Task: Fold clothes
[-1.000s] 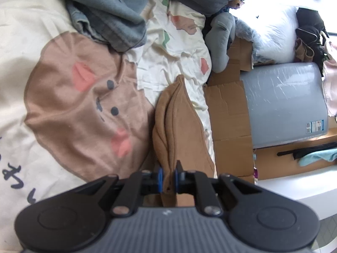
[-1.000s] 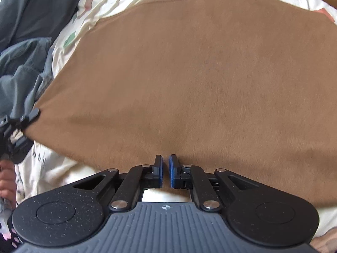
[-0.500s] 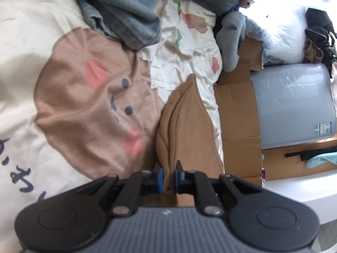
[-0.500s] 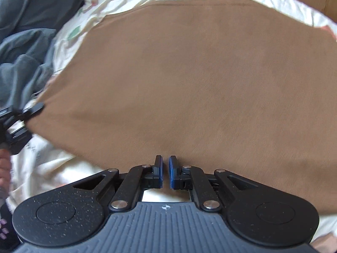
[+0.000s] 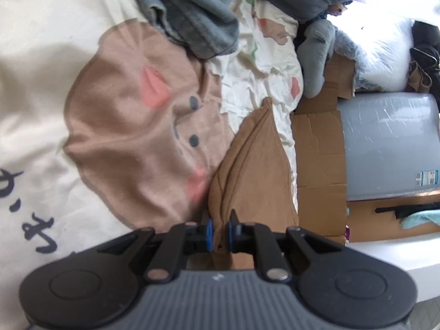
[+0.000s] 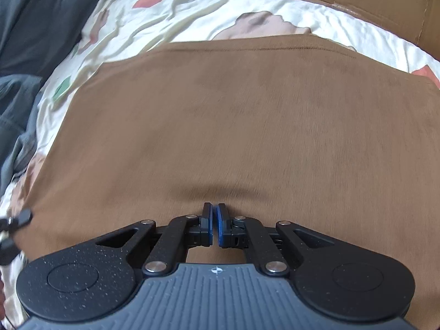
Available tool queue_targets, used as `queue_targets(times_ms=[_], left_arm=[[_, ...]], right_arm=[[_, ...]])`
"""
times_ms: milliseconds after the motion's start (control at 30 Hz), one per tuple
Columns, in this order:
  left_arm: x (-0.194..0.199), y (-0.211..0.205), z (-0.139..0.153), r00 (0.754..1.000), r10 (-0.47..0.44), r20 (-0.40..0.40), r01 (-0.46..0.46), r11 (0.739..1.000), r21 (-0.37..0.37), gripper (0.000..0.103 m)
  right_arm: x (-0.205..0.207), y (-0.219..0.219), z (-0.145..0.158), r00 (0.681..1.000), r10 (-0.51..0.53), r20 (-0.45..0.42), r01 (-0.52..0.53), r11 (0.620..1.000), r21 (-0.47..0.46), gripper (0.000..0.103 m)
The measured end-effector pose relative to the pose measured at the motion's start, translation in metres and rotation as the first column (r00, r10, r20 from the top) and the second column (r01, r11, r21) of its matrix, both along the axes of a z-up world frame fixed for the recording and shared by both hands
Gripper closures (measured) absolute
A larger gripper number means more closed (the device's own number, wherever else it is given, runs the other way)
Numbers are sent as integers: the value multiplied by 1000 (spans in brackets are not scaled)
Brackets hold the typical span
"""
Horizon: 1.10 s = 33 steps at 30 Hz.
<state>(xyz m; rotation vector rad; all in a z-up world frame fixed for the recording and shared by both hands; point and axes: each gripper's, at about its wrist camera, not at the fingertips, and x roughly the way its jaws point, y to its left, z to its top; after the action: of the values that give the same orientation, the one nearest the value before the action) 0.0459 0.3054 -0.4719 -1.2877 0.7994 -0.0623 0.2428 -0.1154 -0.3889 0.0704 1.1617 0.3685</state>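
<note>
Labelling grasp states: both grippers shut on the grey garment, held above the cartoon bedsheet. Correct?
Colour is wrong. Both the left gripper and right gripper are shut on the brown garment, as both wrist views show. The grey clothes lie untouched on the bedsheet.

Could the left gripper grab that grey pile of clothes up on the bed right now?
Probably not: the left gripper is shut on the brown garment, and the grey pile lies well beyond it.

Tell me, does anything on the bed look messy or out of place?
Yes. A pile of grey clothes lies crumpled on the bedsheet, unfolded. The brown cloth looks fine, stretched flat between the left gripper and right gripper.
</note>
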Motion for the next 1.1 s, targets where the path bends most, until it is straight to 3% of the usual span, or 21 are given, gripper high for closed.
queue_targets(times_ms=[667, 1100], left_arm=[[2, 1, 4, 1000, -30, 8, 30, 1000, 5, 92], [6, 5, 6, 997, -78, 5, 78, 997, 12, 92]], right_arm=[[87, 13, -3, 991, -60, 116, 67, 996, -53, 96], [131, 21, -9, 984, -101, 146, 110, 992, -57, 96]])
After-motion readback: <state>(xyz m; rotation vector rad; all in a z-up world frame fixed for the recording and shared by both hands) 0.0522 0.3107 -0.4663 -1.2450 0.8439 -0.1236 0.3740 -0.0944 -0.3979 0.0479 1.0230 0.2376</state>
